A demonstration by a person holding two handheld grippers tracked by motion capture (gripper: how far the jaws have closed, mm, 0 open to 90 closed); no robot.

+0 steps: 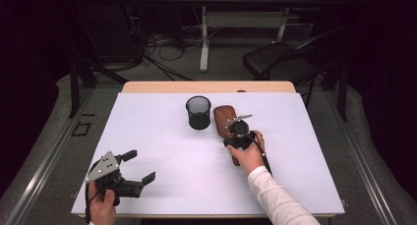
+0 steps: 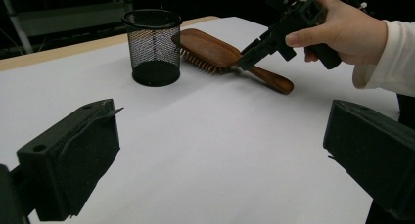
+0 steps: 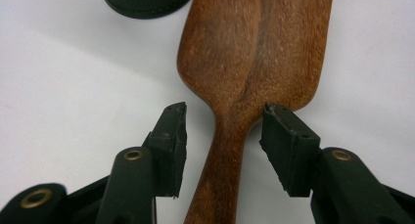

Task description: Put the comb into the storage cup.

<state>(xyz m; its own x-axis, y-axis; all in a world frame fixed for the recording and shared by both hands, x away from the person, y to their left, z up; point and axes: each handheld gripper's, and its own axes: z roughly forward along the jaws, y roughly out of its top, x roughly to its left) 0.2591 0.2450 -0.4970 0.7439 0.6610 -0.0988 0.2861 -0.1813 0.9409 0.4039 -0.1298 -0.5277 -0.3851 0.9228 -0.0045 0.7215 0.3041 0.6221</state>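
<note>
Straddling the neck of the wooden hairbrush (image 3: 254, 53), right tongs (image 3: 222, 136) open, jaws either side, not touching. Brush lies mid-tabletop (image 1: 162, 156), beside mesh pen cup (image 1: 198, 112). Left tongs (image 1: 138, 166) open, idle near front-left corner.

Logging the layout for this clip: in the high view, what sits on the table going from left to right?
Left gripper, jaws open, near the front edge → black mesh cup → wooden hairbrush, with the right gripper held over its handle.
</note>
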